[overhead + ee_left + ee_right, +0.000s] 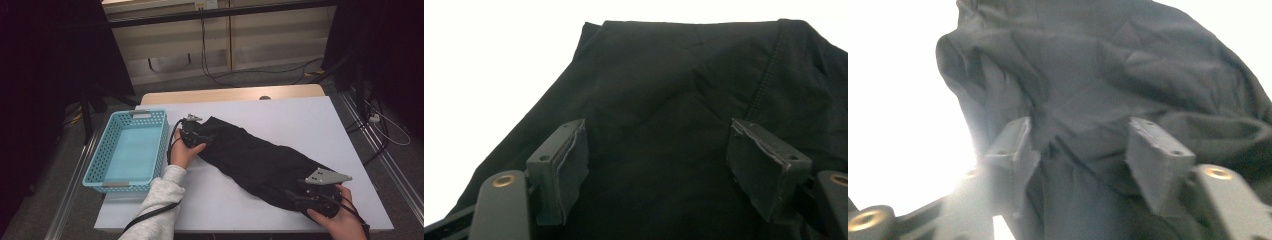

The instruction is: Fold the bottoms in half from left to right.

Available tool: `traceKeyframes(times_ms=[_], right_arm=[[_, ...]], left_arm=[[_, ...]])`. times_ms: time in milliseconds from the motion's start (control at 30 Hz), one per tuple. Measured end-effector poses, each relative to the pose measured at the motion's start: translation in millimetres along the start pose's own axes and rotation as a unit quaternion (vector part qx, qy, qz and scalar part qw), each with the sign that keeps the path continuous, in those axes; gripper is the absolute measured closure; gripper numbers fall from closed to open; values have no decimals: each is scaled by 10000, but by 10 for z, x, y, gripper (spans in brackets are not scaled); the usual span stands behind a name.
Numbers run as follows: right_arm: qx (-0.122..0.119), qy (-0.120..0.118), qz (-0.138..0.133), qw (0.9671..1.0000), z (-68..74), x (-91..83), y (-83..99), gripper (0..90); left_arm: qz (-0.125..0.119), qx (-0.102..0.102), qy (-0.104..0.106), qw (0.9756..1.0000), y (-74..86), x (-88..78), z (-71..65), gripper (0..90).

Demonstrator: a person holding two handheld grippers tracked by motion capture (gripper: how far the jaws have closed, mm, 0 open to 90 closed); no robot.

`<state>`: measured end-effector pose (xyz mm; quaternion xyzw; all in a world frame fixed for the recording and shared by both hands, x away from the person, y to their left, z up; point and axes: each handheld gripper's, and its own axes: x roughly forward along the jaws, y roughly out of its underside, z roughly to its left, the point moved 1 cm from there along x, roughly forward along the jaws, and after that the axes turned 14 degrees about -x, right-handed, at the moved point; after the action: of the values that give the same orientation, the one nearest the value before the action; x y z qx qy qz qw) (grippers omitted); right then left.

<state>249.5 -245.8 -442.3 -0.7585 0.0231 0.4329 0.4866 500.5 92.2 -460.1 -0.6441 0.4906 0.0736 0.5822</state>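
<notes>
We see white table [280, 120] broad, bare stretch beyond and right of garment, narrow strip at near edge. Black garment [255, 157] lies diagonal across middle, far end just beside turquoise basket [107, 176] at table's left edge. Our left gripper [659, 160] at far end: jaws wide, cloth flat between, pads apart from it. Our right gripper [1083, 160] at near end: jaws partly closed around bunched cloth; grip we cannot tell.

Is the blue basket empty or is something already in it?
Empty: the blue basket shows a bare floor in the high view; the black garment lies beside it on the table.
</notes>
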Motion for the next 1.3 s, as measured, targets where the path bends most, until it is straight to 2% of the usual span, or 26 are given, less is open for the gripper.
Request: traceKeyframes(times_ms=[33,100,200,400,467,567,667,700,800,900,967,1033,1100,1167,1267,1300], right_arm=[[-62,-34,64,10000,-1,-5,21,734],[-42,-40,91,9999,-10,-50,63,847],[126,48,97,9999,-30,-195,163,868],[437,231,219,9985,-61,-441,451,841],[470,261,269,9982,-68,-485,511,789],[504,411,187,9977,-111,-559,516,761],[651,592,-26,9961,-212,-600,468,663],[725,628,-76,9954,-255,-604,455,646],[807,844,-54,9931,-367,-586,432,658],[765,873,155,9931,-408,-496,447,676],[807,808,293,9930,-424,-391,476,681],[841,854,317,9923,-449,-330,485,680],[843,902,238,9921,-494,-357,469,682],[849,1104,279,9899,-543,-414,473,687],[874,994,371,9905,-541,-378,504,680],[850,1050,471,9897,-536,-340,512,663]], left_arm=[[-22,-11,-17,10000,2,0,-5,256],[-37,12,-45,10000,4,3,0,256],[-10,-12,-15,10000,4,4,27,256],[-21,0,-36,10000,12,19,21,257],[-14,25,-44,10000,10,11,15,257],[-24,5,-50,10000,13,6,7,257],[-33,13,-57,10000,17,-2,19,257],[9,66,-70,10000,15,-11,32,257],[-36,-14,-65,10000,18,-12,44,257],[-33,-3,-73,10000,24,-1,54,257],[33,43,-71,10000,27,3,57,257],[44,54,-65,10000,30,4,53,256],[-20,30,-65,10000,27,2,50,256],[-35,19,-69,10000,25,2,55,256],[-4,15,-61,10000,36,10,63,255],[1,25,-72,10000,36,8,62,255]])
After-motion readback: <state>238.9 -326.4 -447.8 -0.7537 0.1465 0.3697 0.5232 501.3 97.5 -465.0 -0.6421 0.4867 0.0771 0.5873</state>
